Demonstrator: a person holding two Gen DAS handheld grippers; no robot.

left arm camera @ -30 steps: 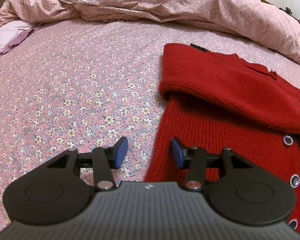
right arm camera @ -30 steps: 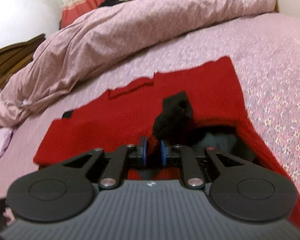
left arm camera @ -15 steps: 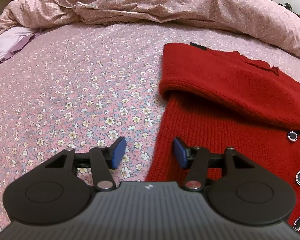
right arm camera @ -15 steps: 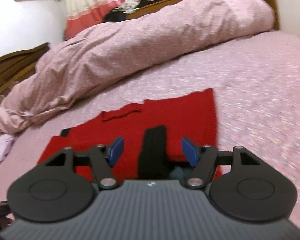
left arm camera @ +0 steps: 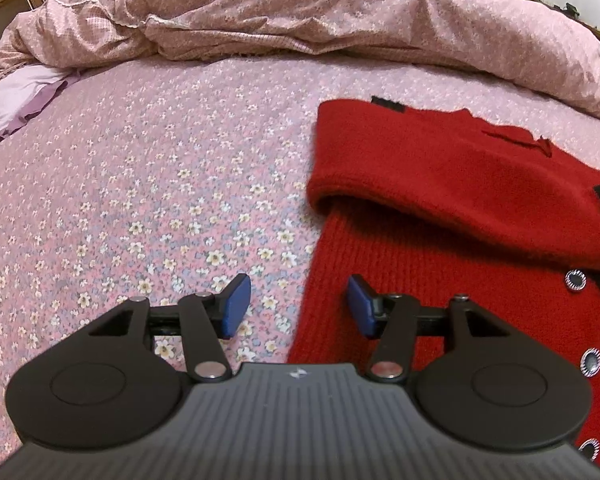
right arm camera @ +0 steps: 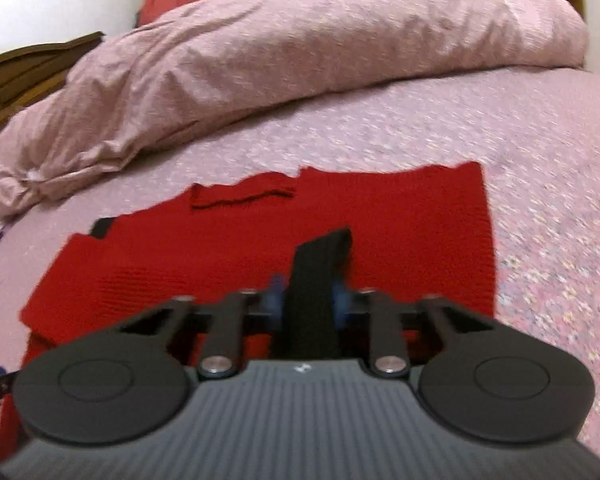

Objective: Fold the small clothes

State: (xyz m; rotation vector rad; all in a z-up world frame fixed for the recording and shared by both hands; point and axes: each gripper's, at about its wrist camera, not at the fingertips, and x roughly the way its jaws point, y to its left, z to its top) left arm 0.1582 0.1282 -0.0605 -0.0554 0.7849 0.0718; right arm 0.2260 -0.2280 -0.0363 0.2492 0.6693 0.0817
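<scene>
A red knitted cardigan lies flat on the bed, filling the right half of the left wrist view and the centre of the right wrist view. Its ribbed body carries a column of round, metal-rimmed buttons at the right edge of the frame; a fuzzier red sleeve is folded across the body, rolled at its left edge. A black cuff, a flat dark band, rises from lower centre of the right wrist view.

The left gripper stands released, its blue pads wide apart, straddling the cardigan's left edge at lower centre: one pad over the sheet, the other over red knit. Contact cannot be judged. The right gripper has its blue pads close against either side of the black cuff; motion blur prevents telling whether they clamp it.

Beneath lies a pink bedsheet printed with small flowers. A crumpled pink duvet is heaped along the top of both views, with a pale lilac pillow at upper left.
</scene>
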